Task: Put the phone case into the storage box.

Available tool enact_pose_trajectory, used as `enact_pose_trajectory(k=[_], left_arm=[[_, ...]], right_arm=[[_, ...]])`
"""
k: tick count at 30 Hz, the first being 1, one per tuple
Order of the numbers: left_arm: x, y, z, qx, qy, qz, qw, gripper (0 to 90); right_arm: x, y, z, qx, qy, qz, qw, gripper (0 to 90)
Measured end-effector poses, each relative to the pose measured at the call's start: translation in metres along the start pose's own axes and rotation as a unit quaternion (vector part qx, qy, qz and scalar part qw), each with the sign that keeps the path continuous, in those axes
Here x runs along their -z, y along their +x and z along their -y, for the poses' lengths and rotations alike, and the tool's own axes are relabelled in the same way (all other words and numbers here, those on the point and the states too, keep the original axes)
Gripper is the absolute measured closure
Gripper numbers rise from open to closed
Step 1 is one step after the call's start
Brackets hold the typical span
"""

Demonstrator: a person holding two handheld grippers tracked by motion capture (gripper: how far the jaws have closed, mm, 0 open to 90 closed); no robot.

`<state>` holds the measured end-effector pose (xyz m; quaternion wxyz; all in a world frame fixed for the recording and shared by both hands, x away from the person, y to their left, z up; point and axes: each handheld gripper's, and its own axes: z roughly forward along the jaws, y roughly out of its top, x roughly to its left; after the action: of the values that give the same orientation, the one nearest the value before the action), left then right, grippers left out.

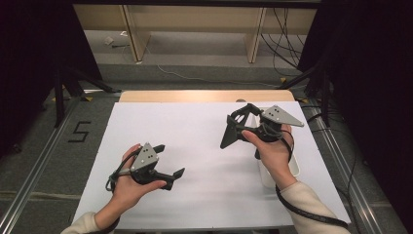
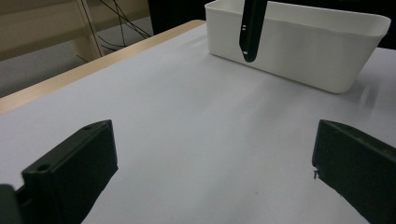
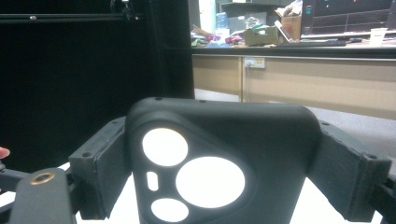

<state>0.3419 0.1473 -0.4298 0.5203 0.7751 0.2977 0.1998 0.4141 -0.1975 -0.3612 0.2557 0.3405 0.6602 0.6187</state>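
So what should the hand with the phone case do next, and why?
Probably carry the black phone case over the white bin and lower it in. The right tool is clamped on the case, held up above the white table right beside the bin, and the left tool is open with nothing between its jaws.

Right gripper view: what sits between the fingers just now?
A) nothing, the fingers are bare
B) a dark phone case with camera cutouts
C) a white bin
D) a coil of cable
B: the right gripper has a dark phone case clamped between its fingers, with round camera cutouts showing white through it; the high view also shows the case at that gripper above the table.
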Motion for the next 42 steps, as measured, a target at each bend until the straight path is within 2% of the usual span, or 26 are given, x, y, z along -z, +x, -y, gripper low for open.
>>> enact_pose_trajectory(k=[42], left_arm=[[0.0,0.001,0.0,0.001,-0.001,0.0,1.0,0.0]], right_arm=[[0.018,-0.029,-0.018,-0.009,-0.032,0.043,0.9985,15.3]])
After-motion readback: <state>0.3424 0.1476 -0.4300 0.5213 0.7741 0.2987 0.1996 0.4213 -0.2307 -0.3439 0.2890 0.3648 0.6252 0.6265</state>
